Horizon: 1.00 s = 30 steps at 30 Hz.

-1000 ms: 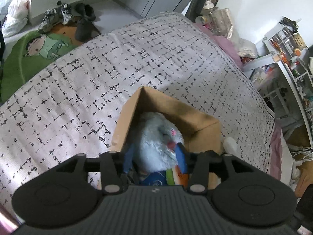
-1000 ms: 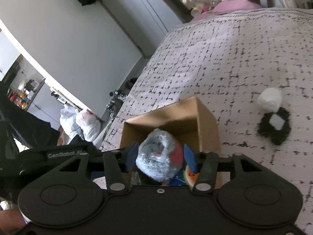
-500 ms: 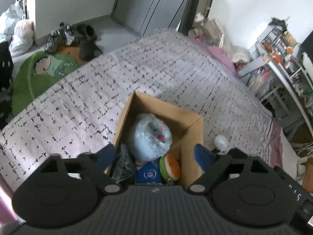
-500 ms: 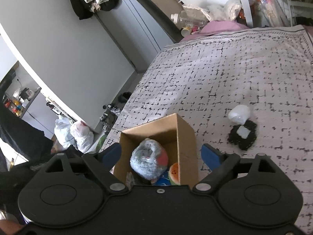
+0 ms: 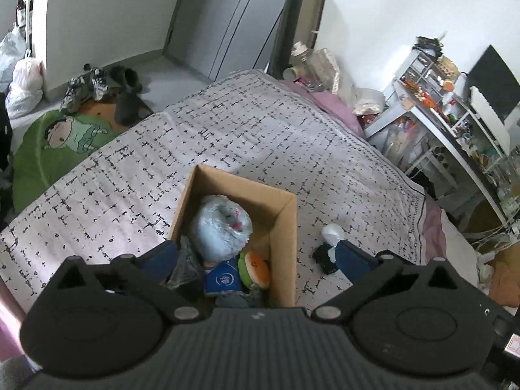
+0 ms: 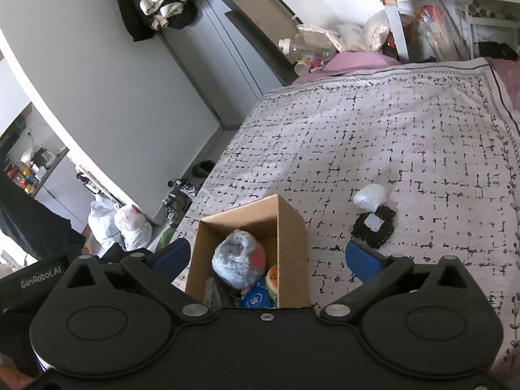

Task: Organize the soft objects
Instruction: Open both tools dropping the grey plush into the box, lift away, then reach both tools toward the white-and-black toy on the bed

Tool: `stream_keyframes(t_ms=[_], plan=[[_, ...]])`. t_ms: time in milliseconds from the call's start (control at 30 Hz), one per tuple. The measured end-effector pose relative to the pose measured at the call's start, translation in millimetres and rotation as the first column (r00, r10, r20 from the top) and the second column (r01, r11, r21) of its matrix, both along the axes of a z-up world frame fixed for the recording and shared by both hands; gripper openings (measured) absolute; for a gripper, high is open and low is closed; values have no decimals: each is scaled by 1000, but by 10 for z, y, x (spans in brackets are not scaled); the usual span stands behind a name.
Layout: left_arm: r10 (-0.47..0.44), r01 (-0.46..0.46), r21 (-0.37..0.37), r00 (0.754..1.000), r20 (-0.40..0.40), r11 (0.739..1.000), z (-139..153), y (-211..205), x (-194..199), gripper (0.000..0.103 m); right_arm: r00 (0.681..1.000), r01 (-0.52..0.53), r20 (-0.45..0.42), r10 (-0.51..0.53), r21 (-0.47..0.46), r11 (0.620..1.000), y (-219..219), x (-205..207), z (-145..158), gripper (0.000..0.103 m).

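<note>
An open cardboard box (image 5: 286, 227) (image 6: 292, 227) stands on the patterned bedspread. Inside lie a fluffy light-blue plush (image 5: 221, 230) (image 6: 237, 260), a small burger-like plush (image 5: 255, 268) (image 6: 272, 281), a blue item (image 5: 224, 281) (image 6: 255, 297) and a dark crinkled item (image 5: 183, 266). My left gripper (image 5: 253, 258) is open and empty above the box's near end. My right gripper (image 6: 265, 258) is open and empty, also above the box. A white soft ball (image 6: 370, 196) (image 5: 331, 232) and a black cloth (image 6: 373, 227) (image 5: 321, 255) lie on the bed right of the box.
The bedspread (image 5: 227, 136) spreads wide around the box. A green cartoon cushion (image 5: 58, 139) and shoes (image 5: 97, 87) lie on the floor at left. A cluttered white shelf (image 5: 455, 123) stands right of the bed. Plastic bags (image 6: 123, 227) sit on the floor.
Both grippers let go of the blue plush, opened wide and pulled up and back from the box. The plush now rests inside the box.
</note>
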<state>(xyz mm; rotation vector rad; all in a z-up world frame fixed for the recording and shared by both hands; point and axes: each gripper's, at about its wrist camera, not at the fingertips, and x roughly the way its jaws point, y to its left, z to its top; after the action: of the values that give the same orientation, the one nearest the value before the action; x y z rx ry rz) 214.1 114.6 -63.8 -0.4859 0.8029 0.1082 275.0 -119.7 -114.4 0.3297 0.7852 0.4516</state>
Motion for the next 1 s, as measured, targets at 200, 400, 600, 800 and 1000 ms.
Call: stream_keyframes(t_ms=[200, 400, 600, 800, 1000], plan=[[-31, 30, 24, 998, 57, 999, 141, -131, -164, 102, 1000, -5, 20, 5, -7, 1000, -114, -160, 112, 103], [-54, 52, 25, 996, 73, 998, 220, -207, -307, 102, 999, 35, 24, -35, 4, 999, -288, -255, 186, 103], [-64, 61, 39, 994, 84, 997, 303, -249, -402, 102, 998, 58, 23, -58, -3, 998, -433, -322, 288, 103], [-82, 76, 68, 992, 95, 995, 368, -353, -443, 102, 998, 63, 29, -64, 30, 998, -581, -435, 426, 103], [-81, 76, 52, 992, 92, 996, 387, -404, -416, 102, 994, 99, 45, -101, 37, 994, -740, -533, 537, 103]])
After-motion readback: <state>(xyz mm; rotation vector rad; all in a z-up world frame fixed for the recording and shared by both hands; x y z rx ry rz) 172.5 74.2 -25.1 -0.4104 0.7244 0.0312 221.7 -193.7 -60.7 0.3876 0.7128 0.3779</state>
